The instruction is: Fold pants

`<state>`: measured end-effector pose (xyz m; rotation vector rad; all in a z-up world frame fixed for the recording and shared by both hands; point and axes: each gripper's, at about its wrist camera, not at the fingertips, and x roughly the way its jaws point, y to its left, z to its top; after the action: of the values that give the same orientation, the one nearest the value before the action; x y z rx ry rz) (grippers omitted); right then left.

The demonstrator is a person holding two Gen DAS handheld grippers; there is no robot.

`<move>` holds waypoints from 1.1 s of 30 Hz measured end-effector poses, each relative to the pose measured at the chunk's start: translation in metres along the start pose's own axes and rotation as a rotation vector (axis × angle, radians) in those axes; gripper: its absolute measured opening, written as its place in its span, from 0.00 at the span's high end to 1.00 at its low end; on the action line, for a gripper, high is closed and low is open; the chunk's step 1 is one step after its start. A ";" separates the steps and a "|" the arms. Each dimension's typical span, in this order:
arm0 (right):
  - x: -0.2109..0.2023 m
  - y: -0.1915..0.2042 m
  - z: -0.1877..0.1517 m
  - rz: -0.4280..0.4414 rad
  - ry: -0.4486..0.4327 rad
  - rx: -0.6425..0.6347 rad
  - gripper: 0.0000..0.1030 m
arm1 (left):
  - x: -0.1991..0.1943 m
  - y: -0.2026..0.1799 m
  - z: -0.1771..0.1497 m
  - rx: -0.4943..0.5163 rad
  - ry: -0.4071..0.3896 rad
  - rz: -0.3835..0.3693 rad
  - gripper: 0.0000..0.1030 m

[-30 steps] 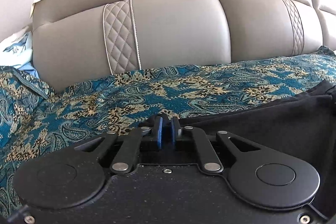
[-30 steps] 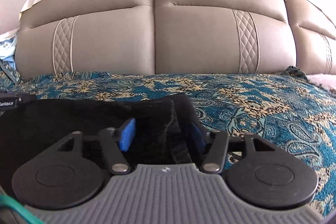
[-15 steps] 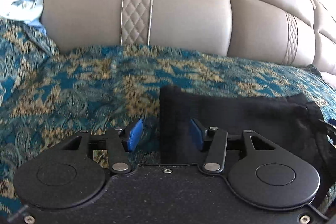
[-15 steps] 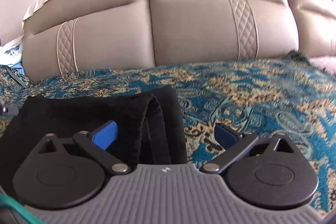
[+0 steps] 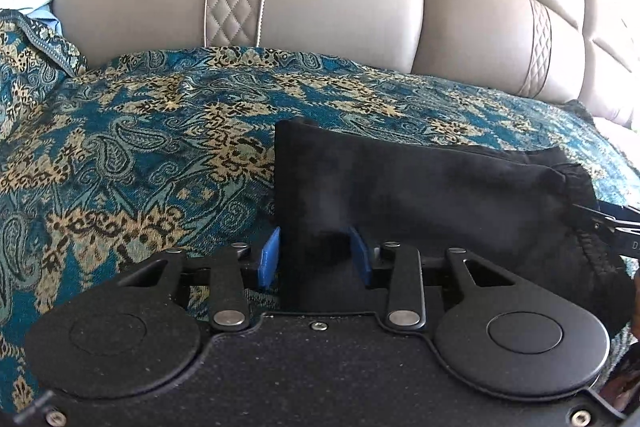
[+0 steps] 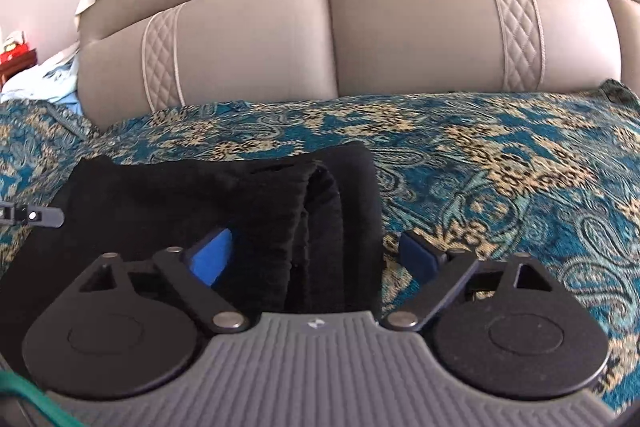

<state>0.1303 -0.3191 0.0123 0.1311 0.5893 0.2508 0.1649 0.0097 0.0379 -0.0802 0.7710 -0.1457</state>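
I'm seeing bright daylight blowing out the top corners, fisheye bending the headboard point(image 6: 400, 27), black pants point(image 5: 420, 187) losing detail.

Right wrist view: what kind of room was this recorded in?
Most likely a bedroom. A padded beige leather-look headboard with quilted strips rises behind a teal and gold paisley bedspread, on which the folded black pants lie. Pale blue bedding is bunched at the far left.
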 end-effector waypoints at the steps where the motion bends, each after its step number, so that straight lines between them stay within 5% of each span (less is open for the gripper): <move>1: 0.001 0.001 0.000 0.008 -0.002 -0.008 0.23 | 0.001 0.000 0.001 -0.003 0.001 0.000 0.63; 6: -0.001 0.003 0.000 0.043 -0.025 -0.019 0.44 | 0.012 0.008 0.006 -0.054 -0.010 -0.015 0.53; 28: 0.006 -0.002 -0.002 0.062 -0.048 0.027 0.41 | 0.034 0.005 0.013 -0.037 -0.060 -0.082 0.22; 33: 0.006 -0.002 -0.001 0.061 -0.050 0.029 0.41 | 0.029 0.003 0.007 -0.033 -0.065 -0.091 0.27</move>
<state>0.1346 -0.3189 0.0077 0.1834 0.5401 0.2977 0.1905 0.0079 0.0221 -0.1508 0.7055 -0.2158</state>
